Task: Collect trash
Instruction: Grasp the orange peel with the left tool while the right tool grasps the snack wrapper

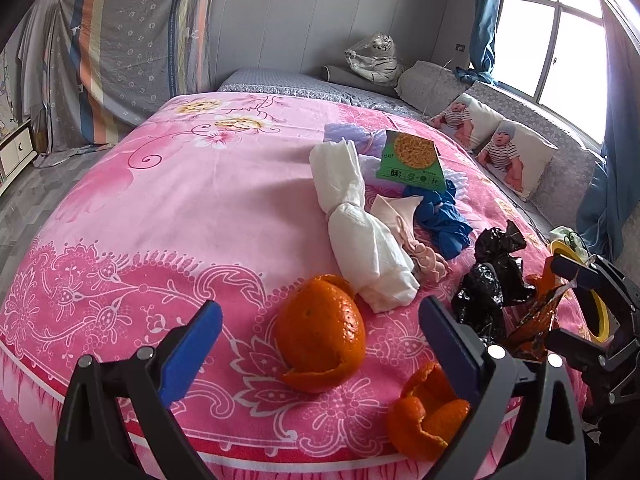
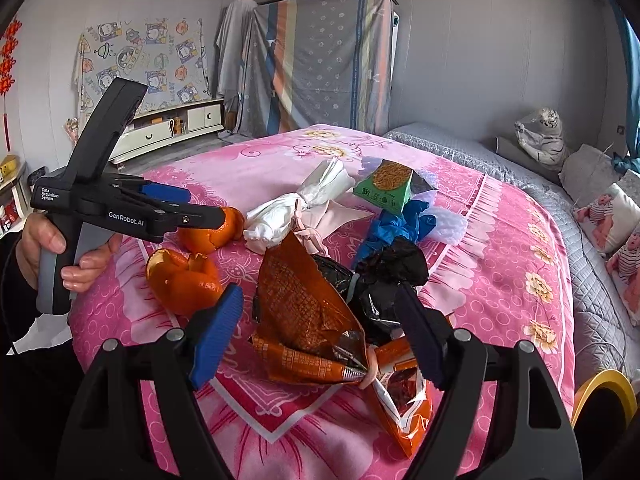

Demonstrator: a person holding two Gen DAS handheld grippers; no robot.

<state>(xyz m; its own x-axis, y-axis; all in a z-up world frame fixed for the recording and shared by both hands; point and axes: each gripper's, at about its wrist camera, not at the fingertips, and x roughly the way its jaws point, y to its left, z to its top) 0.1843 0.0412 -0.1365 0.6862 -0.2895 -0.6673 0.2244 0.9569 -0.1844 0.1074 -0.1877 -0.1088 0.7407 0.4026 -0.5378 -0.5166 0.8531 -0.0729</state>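
Note:
Trash lies on a pink flowered bed [image 1: 160,216]. My left gripper [image 1: 320,340] is open, its fingers either side of a large orange peel [image 1: 322,344]. A smaller peel [image 1: 428,420] lies by its right finger. My right gripper [image 2: 320,332] is open around an orange snack wrapper [image 2: 312,320] with crumpled black plastic [image 2: 396,264] behind it. Farther back lie a white tissue wad [image 1: 360,232], a pink cloth [image 1: 404,220], a blue glove [image 1: 444,216] and a green noodle packet [image 1: 412,160]. The left gripper also shows in the right wrist view [image 2: 200,210], held by a hand.
A yellow-rimmed bin [image 2: 604,396] stands off the bed's right edge. Baby-print pillows [image 1: 504,156] and a plush tiger [image 1: 376,60] line a grey bench under the window. A low white cabinet [image 2: 176,128] and draped wardrobe [image 2: 320,64] stand beyond the bed.

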